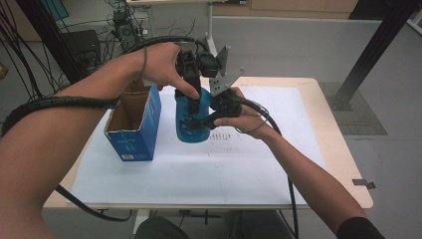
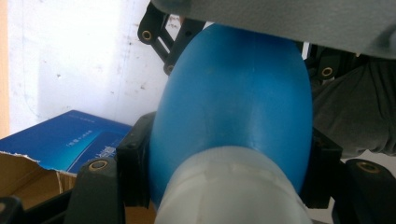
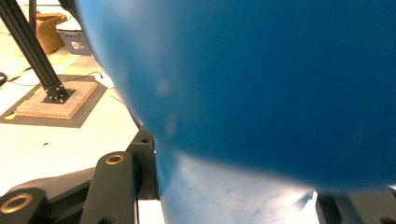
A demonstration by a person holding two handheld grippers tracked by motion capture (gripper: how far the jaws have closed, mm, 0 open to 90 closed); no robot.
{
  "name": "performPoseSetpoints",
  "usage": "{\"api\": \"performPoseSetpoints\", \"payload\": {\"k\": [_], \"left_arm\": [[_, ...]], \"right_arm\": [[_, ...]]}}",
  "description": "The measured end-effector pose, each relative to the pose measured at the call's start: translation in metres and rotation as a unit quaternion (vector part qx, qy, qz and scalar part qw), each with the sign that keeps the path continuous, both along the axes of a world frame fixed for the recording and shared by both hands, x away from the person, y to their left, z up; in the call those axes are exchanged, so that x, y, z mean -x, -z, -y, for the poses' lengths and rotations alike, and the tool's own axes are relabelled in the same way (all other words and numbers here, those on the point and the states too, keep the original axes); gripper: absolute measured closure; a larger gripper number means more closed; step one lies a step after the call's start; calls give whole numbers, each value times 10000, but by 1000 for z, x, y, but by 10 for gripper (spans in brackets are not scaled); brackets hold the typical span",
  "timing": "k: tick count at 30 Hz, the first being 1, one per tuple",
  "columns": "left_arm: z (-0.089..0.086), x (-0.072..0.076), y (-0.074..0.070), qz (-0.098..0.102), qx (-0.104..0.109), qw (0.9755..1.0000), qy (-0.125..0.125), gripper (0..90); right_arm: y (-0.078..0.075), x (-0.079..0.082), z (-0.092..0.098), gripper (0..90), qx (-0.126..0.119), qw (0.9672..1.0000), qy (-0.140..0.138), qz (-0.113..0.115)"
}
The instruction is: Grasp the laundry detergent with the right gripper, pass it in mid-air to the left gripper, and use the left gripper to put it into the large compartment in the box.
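Blue bottle, upright above the bench, right of an open blue carton. Left tool and right tool both clenched on it.

Blue carton: white print on side, too small and blurred to read. No other legible text.

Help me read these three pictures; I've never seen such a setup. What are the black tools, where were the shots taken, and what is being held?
A person holds a hand-operated clamp in each hand: the left gripper and the right gripper. One picture looks down from above the white-covered wooden table; the other two come from cameras riding on each clamp. Both clamps are shut on the blue rounded plastic bottle, lifted above the table; the left grips near its pale neck. An open blue cardboard box stands beside it.
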State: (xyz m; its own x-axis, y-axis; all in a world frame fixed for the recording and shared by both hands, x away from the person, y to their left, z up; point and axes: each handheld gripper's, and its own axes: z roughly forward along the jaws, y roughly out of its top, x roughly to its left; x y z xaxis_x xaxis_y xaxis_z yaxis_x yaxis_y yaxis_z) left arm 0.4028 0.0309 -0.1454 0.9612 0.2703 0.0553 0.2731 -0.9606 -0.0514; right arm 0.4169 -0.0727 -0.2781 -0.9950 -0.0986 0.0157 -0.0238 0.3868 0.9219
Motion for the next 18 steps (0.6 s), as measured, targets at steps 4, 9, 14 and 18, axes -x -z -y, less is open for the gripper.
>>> {"api": "performPoseSetpoints", "payload": {"k": [4,9,14,18], "left_arm": [[1,0,0,-5,-39,10000,4,359],[0,1,2,9,-10,10000,-18,361],[0,1,3,-29,-27,10000,-45,362],[-1,1,2,-50,-20,10000,-60,363]], "right_arm": [[0,0,0,442,-9,10000,18,20],[1,0,-1,440,13,10000,9,26],[1,1,-1,439,62,10000,-7,21],[1,1,-1,438,59,10000,-26,3]]}}
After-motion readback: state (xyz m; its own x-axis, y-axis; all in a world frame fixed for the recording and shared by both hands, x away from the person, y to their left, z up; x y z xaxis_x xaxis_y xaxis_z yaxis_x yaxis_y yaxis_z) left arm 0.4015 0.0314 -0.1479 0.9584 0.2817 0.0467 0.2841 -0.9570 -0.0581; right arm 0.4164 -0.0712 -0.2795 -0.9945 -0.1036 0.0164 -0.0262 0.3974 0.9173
